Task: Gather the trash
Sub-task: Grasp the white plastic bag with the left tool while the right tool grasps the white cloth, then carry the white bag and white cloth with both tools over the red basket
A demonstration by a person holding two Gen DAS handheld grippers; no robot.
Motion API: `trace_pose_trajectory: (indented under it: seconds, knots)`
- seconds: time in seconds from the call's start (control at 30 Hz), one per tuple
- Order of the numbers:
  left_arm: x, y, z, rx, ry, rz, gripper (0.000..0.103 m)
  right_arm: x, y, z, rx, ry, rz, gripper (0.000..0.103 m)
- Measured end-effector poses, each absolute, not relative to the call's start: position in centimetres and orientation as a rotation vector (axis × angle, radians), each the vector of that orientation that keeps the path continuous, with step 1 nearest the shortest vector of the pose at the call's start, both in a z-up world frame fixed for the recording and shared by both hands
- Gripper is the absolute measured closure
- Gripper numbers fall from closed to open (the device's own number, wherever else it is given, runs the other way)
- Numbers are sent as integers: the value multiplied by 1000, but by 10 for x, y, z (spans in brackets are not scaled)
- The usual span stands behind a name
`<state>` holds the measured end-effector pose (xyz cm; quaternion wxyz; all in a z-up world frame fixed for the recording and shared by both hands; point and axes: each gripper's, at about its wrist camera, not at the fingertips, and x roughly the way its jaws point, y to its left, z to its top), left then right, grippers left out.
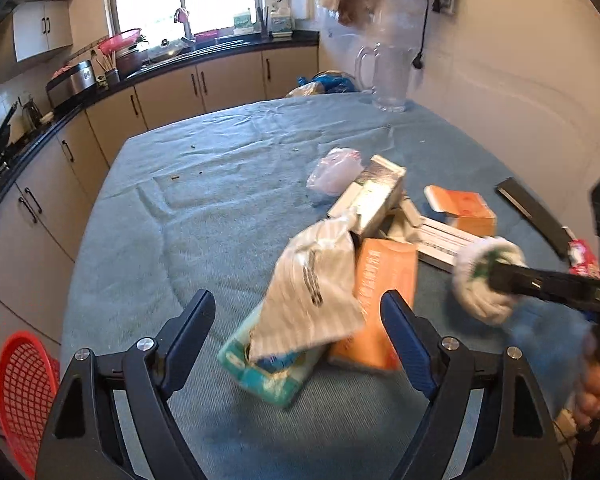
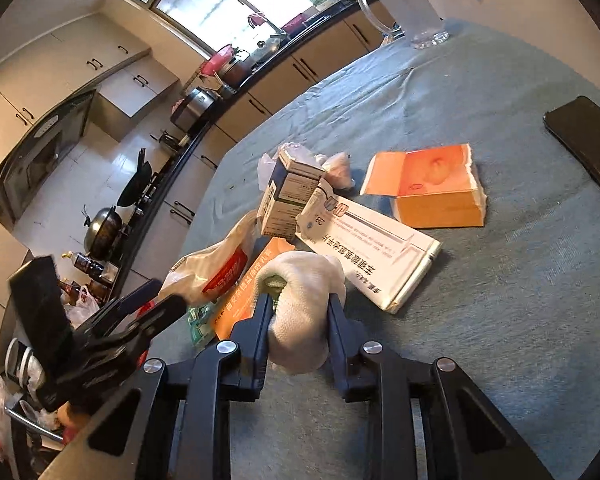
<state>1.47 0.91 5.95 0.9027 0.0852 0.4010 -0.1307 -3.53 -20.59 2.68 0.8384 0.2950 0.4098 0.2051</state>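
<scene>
A heap of trash lies on the blue-grey cloth table (image 1: 228,208): a striped white plastic bag (image 1: 312,292), a teal tissue pack (image 1: 268,372), an orange box (image 1: 384,300), a grey-white carton (image 1: 376,196), a long white medicine box (image 2: 372,248), an open orange box (image 2: 436,188) and a crumpled pink-white bag (image 1: 334,170). My left gripper (image 1: 300,328) is open, its fingers on either side of the striped bag and tissue pack. My right gripper (image 2: 300,312) is shut on a crumpled white paper wad (image 2: 304,304), also seen in the left wrist view (image 1: 484,280).
A red mesh basket (image 1: 24,400) stands below the table's left edge. A clear glass pitcher (image 1: 388,76) stands at the table's far side. A black flat phone-like object (image 2: 588,140) lies at the right. Kitchen counters and cabinets run along the left and back.
</scene>
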Motion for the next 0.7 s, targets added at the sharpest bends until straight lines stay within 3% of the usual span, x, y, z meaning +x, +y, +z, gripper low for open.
trace_pose_trajectory:
  seconds: [0.2,0.27,0.3,0.33,0.7]
  knots:
    - [42,1,41,196,884,-218,21,-40,-217,24,642,861,455,75]
    - [46,0,36,192,893,-221,29,-41,-217,24,635,858,461,75]
    - [49,0,33,188,903,-214,46,-42,-216,25,632,858,465,75]
    - [50,0,30,183,918,-213,56,-42,-216,24,631,857,470,75]
    - [15,25,51,103,816,-214,57,-50,-189,37,572,842,504,75]
